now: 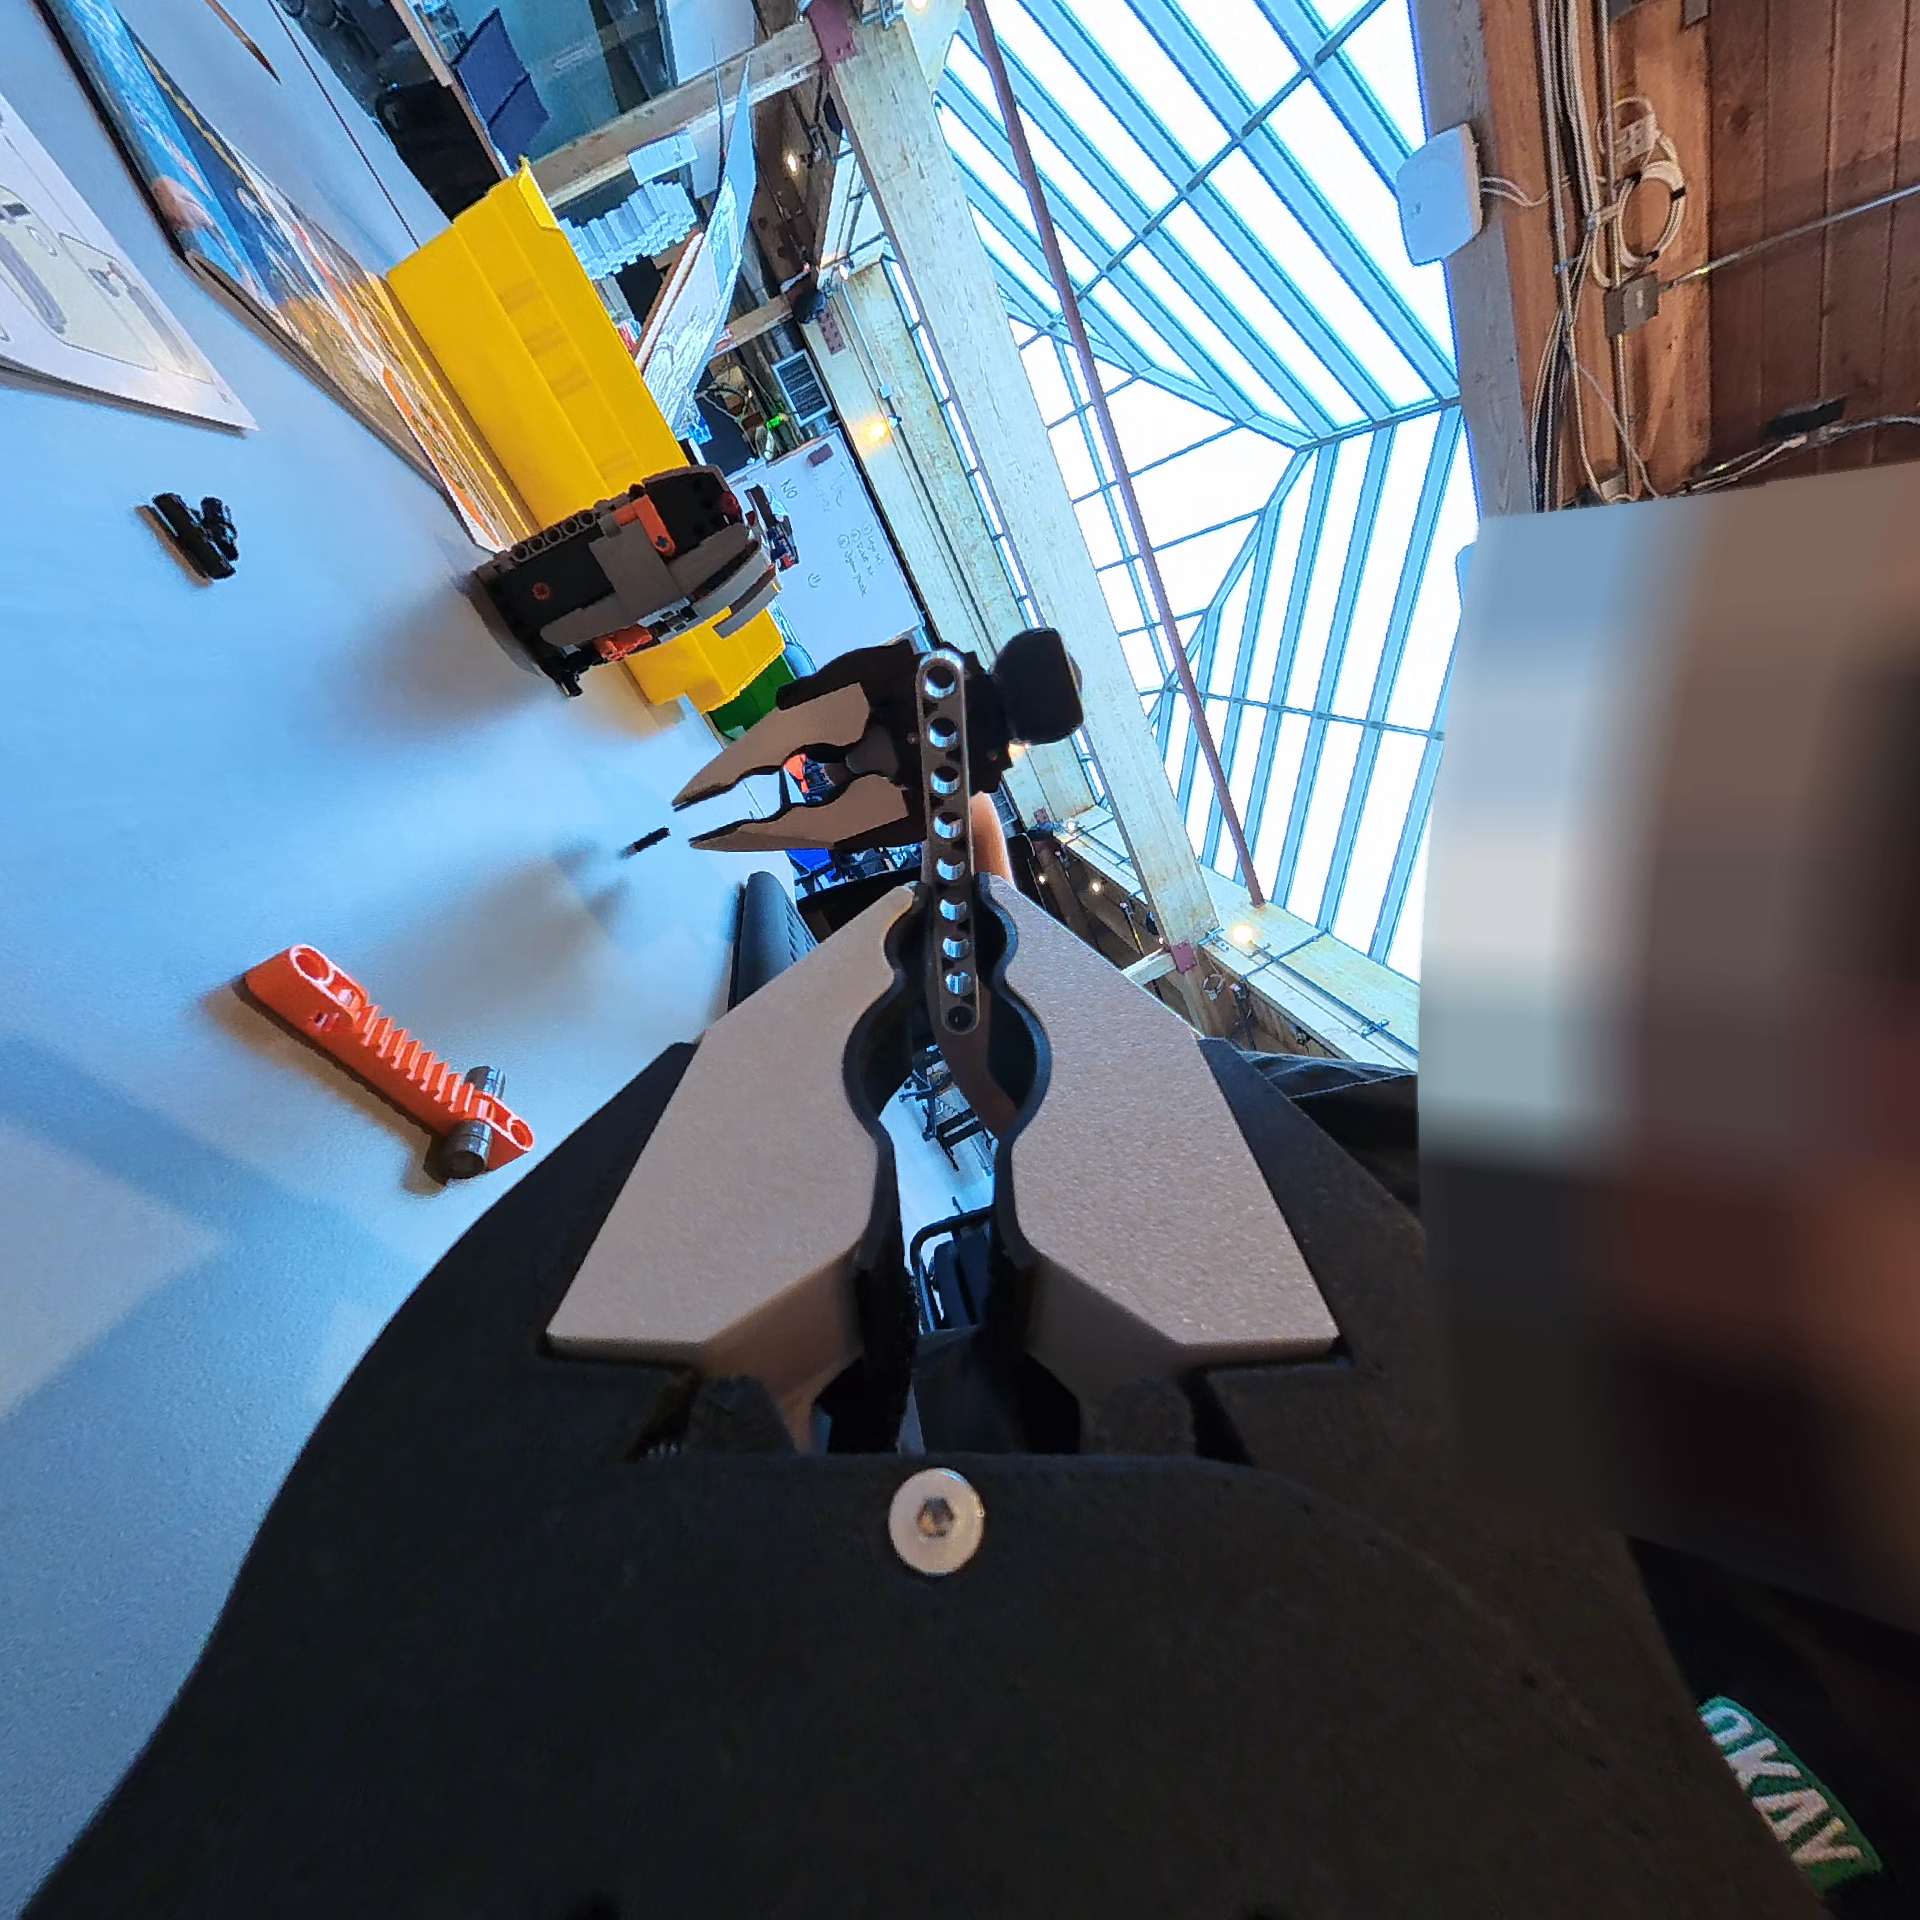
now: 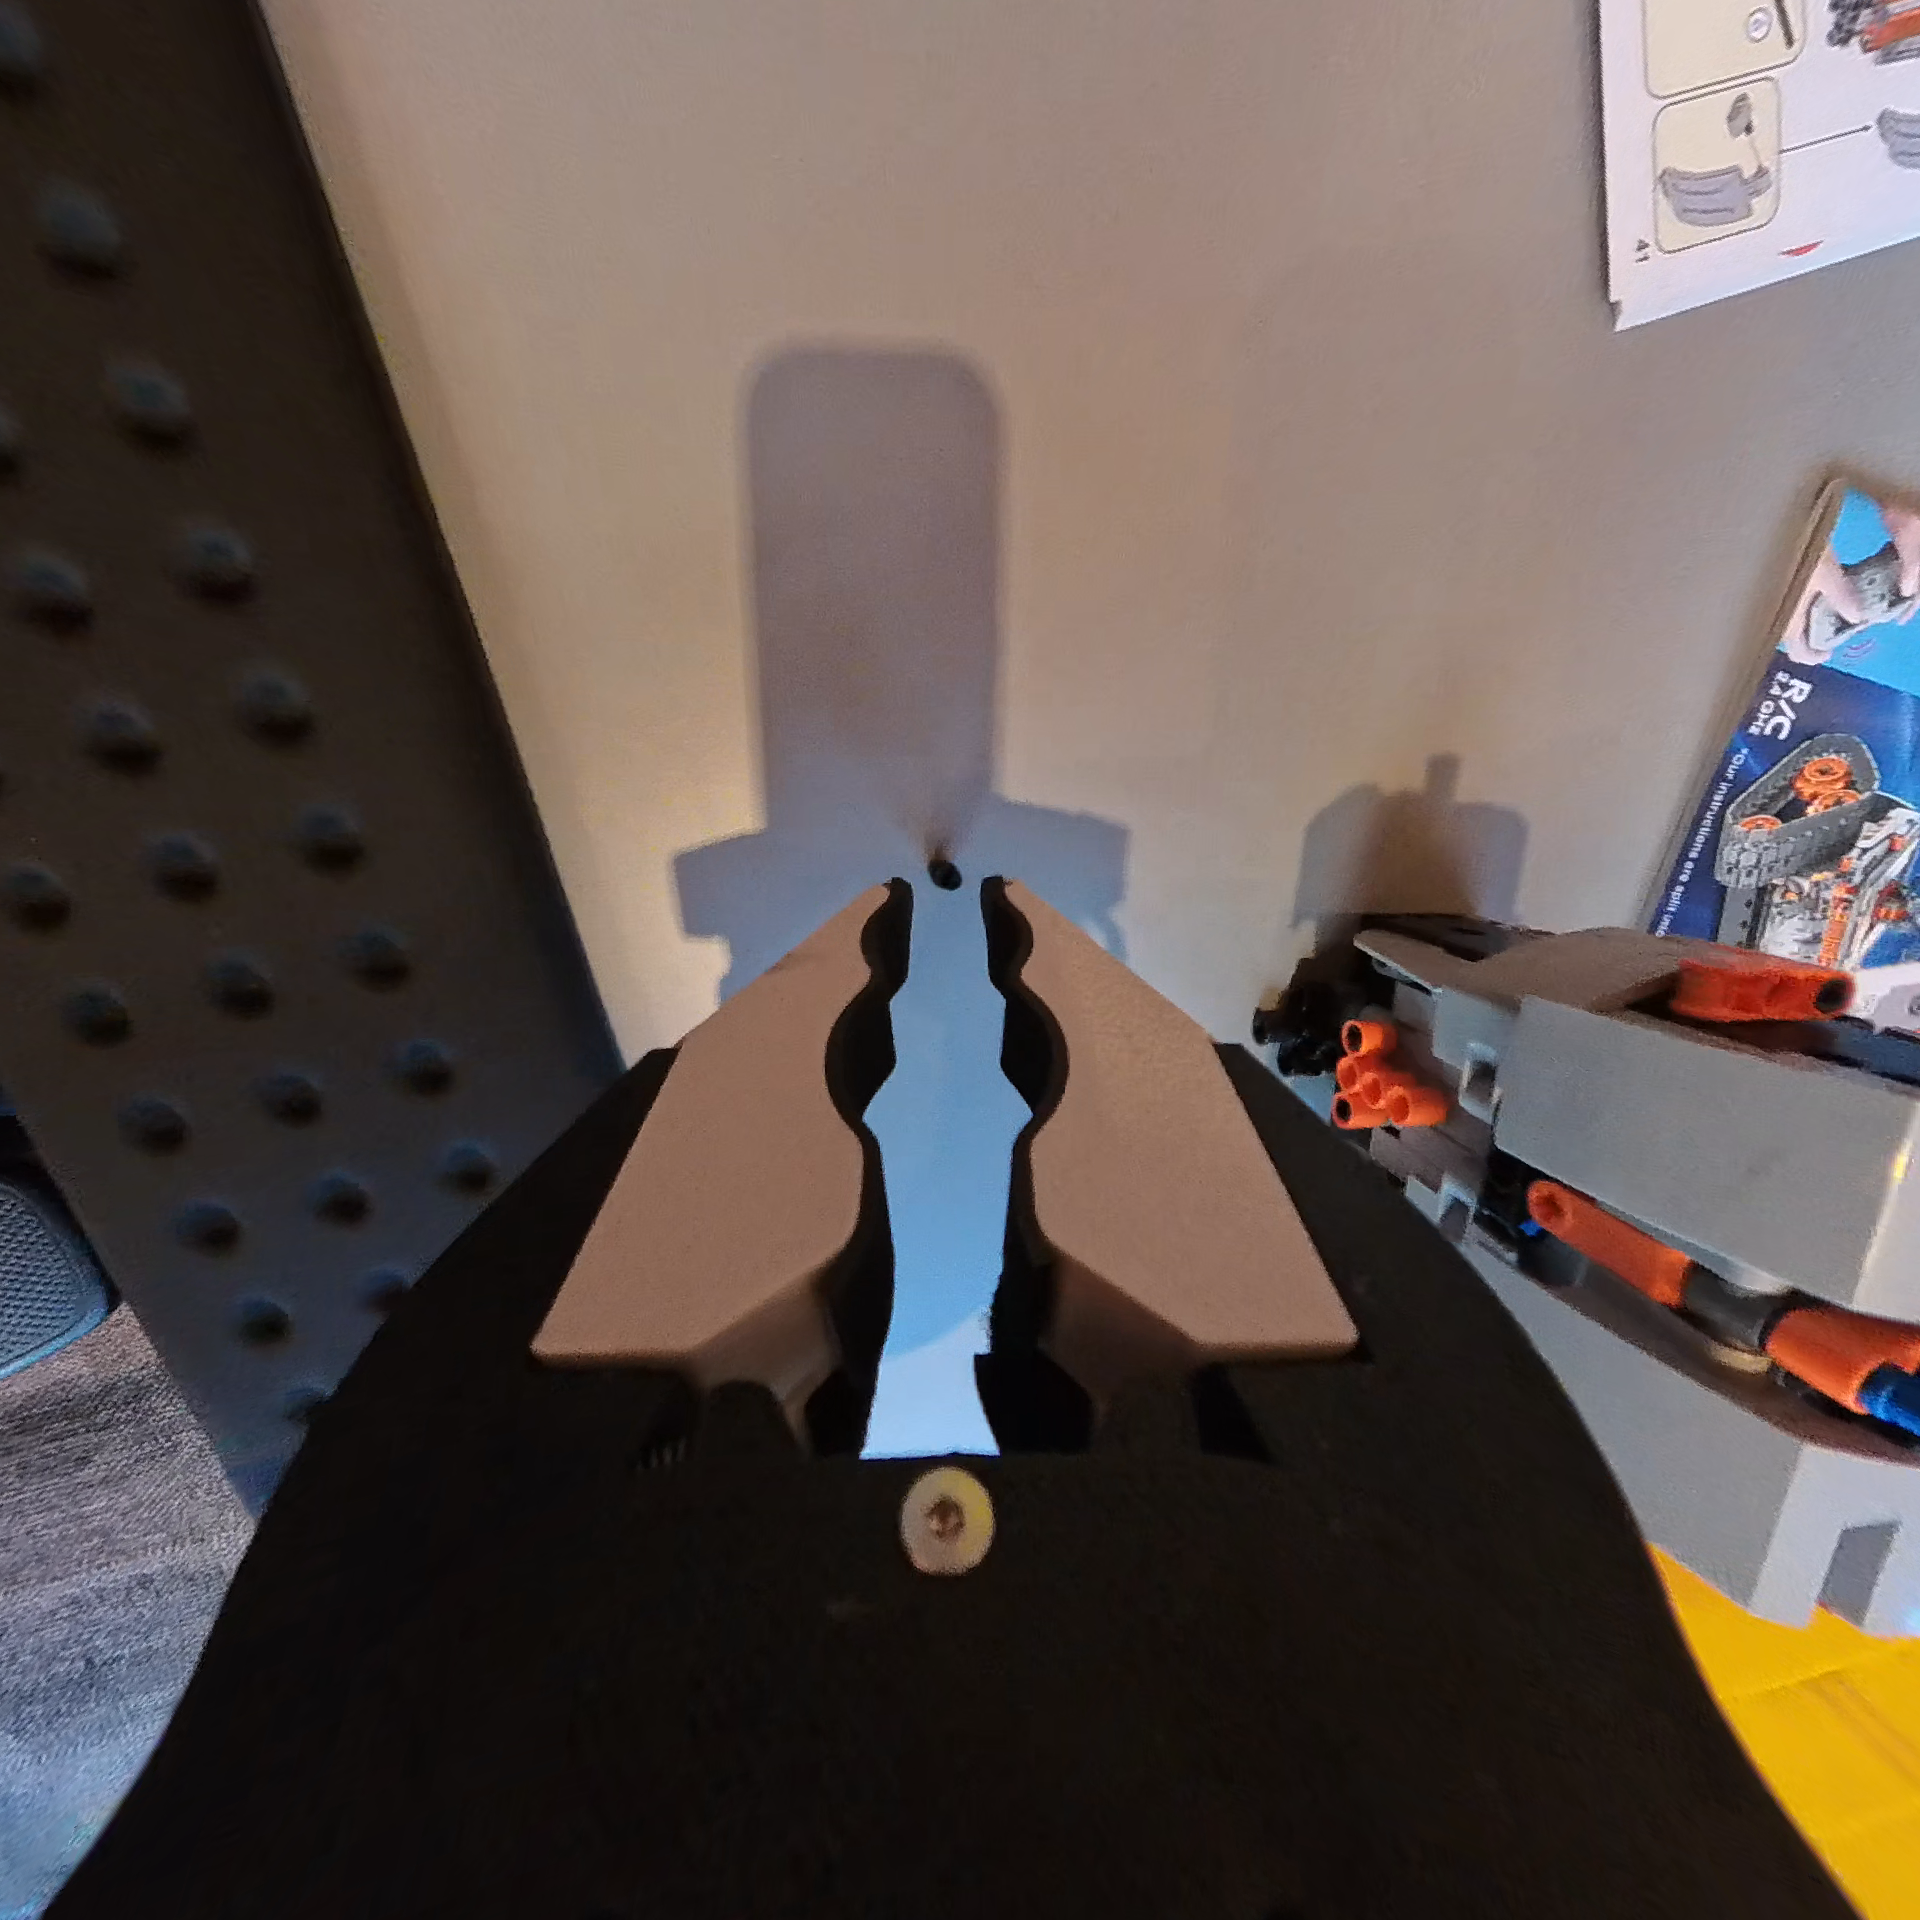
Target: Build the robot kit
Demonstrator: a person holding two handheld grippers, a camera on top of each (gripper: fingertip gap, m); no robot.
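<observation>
A long grey bar with holes (image 1: 951,847) is pinched between the two tan fingers (image 1: 790,1122) of the left gripper (image 1: 951,935). The bar is held up off the white table (image 1: 260,790) and sticks out past the fingertips.

Farther off, the right gripper (image 1: 691,816) is seen with its fingers a little apart. Its tips are close over a tiny black peg (image 1: 644,842) lying on the table. In the right wrist view the same peg (image 2: 945,871) is seen just past the tips of the right gripper (image 2: 940,883), and nothing is held between the fingers.

A grey, black and orange toy model (image 1: 634,577) is stood on the table beside a yellow bin (image 1: 540,353). In the right wrist view the model (image 2: 1621,1122) is close on the right.

An orange toothed bar (image 1: 390,1049) with a grey pin is laid on the table near the left gripper. A small black piece (image 1: 197,532) is farther off. A printed sheet of pictures (image 2: 1756,135) and a blue toy box (image 2: 1808,769) are also lying on the table.
</observation>
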